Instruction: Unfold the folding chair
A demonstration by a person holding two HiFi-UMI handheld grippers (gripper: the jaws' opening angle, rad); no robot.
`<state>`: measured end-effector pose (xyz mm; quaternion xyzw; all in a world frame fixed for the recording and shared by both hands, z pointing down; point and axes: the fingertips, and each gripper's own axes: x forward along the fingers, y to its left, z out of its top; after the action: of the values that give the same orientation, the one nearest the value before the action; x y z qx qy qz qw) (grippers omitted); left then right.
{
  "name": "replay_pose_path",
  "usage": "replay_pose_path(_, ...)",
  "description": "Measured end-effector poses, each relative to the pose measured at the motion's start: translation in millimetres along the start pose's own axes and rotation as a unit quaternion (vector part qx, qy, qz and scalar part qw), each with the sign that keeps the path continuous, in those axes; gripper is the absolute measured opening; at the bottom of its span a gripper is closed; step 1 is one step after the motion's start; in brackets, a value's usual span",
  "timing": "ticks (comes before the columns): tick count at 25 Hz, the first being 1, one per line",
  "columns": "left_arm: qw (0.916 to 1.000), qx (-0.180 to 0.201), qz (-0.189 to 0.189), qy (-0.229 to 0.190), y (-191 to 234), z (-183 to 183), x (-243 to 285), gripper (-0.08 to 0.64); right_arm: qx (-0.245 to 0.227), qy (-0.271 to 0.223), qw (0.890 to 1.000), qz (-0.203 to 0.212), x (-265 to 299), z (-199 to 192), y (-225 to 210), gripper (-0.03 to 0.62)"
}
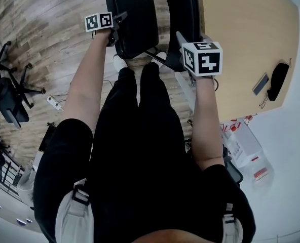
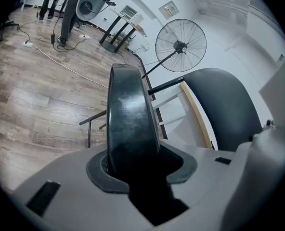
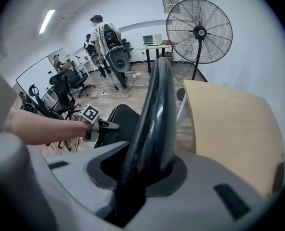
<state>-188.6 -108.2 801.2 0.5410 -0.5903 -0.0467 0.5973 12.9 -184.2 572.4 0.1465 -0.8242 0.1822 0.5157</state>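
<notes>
The black folding chair stands on the wood floor in front of the person's legs. Its padded seat [image 1: 135, 19] is tipped up, and its backrest [image 1: 183, 19] stands right of it beside the table. My left gripper [image 1: 114, 28] is shut on the seat's near edge; in the left gripper view the seat pad [image 2: 130, 124] runs edge-on between the jaws of that gripper [image 2: 133, 162]. My right gripper [image 1: 190, 47] is shut on the backrest rim; the backrest [image 3: 152, 119] rises out of the right gripper [image 3: 142, 172] in its own view. The seat [image 3: 121, 121] and left gripper [image 3: 101, 124] show there too.
A light wooden table [image 1: 246, 39] flanks the chair's right side, with a black pouch [image 1: 277, 80] on it. A rolling office chair [image 1: 10, 97] and a power strip [image 1: 53, 103] sit at the left. A standing fan [image 3: 199, 31] and a person [image 3: 104, 37] are farther back.
</notes>
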Motion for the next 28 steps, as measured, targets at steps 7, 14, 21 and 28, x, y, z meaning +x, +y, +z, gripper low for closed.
replay_pose_path(7, 0.9993, -0.012, -0.037, -0.003, 43.1, -5.7, -15.4, 0.161, 0.005, 0.000, 1.000, 0.006, 14.1, -0.8, 16.1, 0.092)
replay_pose_path(14, 0.9974, -0.024, -0.067, -0.010, 96.8, -4.9, -30.8, 0.170, 0.005, -0.004, 1.000, 0.007, 36.5, 4.4, 41.6, 0.091)
replay_pose_path(21, 0.9945, -0.048, -0.094, 0.000, 141.0, -10.5, -41.2, 0.176, 0.008, -0.002, 1.000, 0.009, 52.3, 4.8, 59.7, 0.091)
replay_pose_path(28, 0.9910, -0.065, -0.117, 0.010, 166.7, -22.2, -40.0, 0.183, 0.021, 0.001, 1.000, 0.018, 58.9, -6.0, 57.6, 0.089)
